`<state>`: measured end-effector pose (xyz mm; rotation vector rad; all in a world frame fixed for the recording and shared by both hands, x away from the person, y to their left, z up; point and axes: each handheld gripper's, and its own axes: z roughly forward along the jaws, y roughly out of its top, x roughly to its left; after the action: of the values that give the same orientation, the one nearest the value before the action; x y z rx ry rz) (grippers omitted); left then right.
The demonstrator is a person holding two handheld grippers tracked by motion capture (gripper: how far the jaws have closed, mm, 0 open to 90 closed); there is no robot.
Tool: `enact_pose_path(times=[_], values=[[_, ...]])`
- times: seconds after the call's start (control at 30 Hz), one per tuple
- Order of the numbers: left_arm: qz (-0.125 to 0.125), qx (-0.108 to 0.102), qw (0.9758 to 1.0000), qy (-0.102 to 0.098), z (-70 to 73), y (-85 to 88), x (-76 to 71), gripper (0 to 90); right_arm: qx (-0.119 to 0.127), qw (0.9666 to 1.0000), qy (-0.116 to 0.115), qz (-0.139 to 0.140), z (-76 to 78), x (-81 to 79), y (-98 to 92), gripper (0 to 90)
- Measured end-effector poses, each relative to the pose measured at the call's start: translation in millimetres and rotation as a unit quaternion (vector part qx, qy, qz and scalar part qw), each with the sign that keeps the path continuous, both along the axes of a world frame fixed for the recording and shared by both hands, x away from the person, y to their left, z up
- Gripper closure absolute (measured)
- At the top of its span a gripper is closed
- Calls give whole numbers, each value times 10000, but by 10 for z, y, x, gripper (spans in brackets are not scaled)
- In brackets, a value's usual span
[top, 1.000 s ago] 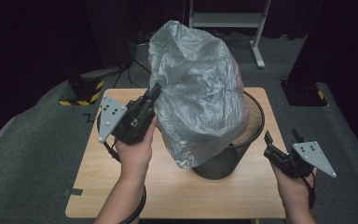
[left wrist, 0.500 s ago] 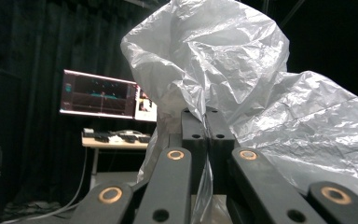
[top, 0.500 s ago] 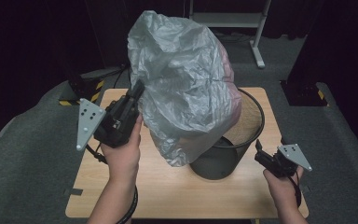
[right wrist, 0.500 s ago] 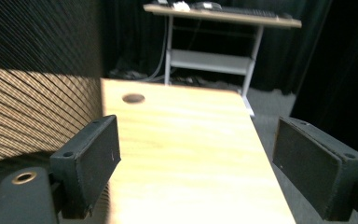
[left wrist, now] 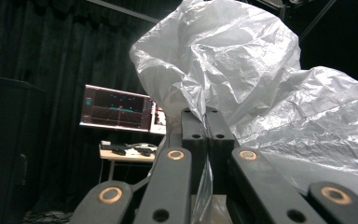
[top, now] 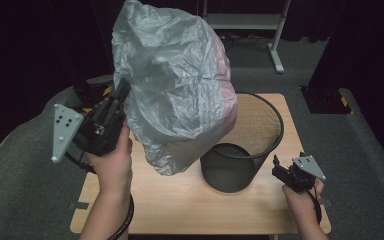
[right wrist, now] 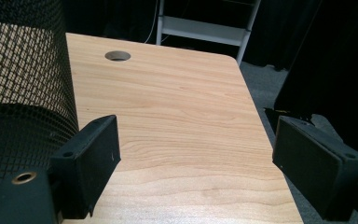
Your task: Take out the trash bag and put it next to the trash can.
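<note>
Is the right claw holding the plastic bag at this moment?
No, the right claw stands open and empty beside the mesh bin, while the left claw pinches the plastic bag.

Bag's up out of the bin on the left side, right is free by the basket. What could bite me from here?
1. The left gripper pinches just a thin fold of the plastic bag; it could slip or tear.
2. The bag's lower end hangs beside the mesh bin's rim and might snag or tip it.
3. The open right gripper sits close to the bin wall and could knock it.
</note>
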<state>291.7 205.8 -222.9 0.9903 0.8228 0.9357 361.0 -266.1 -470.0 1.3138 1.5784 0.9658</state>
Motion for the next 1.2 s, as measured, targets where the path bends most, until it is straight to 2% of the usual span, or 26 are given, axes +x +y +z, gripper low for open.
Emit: enact_pose_path(times=[0.17,0.23,0.3,0.5,0.6,0.63,0.7,0.73,0.8,0.83,0.87,0.9,1.0,1.1,1.13,1.2], values=[[87,-37,9999,-58,19,61,-39,884,-40,10000,26,26,-11,6,15,148],[144,84,9998,-58,14,58,-39,885,-27,10000,55,56,-13,4,24,148],[179,140,9997,-30,-6,70,-30,885,-9,10000,58,80,-10,-2,35,148],[346,129,9993,116,-103,159,19,885,-72,9998,85,166,-31,-6,54,148],[504,191,9983,237,-178,235,55,885,-100,9995,236,210,-82,4,52,148],[531,199,9980,276,-198,254,64,884,-88,9990,367,222,-127,15,41,149],[582,224,9974,374,-251,296,90,884,-84,9988,421,231,-151,20,36,149],[637,281,9965,461,-301,324,115,884,-110,9981,533,297,-203,31,20,149],[647,311,9961,513,-325,339,129,884,-113,9970,685,337,-257,49,2,149],[665,317,9957,553,-349,350,144,884,-113,9970,685,337,-257,49,2,149],[695,337,9949,645,-393,370,170,884,-155,9957,858,328,-308,68,-1,149],[700,351,9946,684,-416,378,185,884,-166,9950,931,312,-324,75,1,149],[665,352,9941,785,-469,397,234,884,-117,9946,983,319,-334,75,10,150],[716,371,9912,1049,-571,412,331,884,-158,9943,972,407,-357,73,26,150],[737,430,9894,1174,-643,400,400,884,-158,9939,981,468,-372,74,29,150],[736,444,9886,1234,-677,389,435,884,-154,9935,1009,500,-386,74,33,150]])
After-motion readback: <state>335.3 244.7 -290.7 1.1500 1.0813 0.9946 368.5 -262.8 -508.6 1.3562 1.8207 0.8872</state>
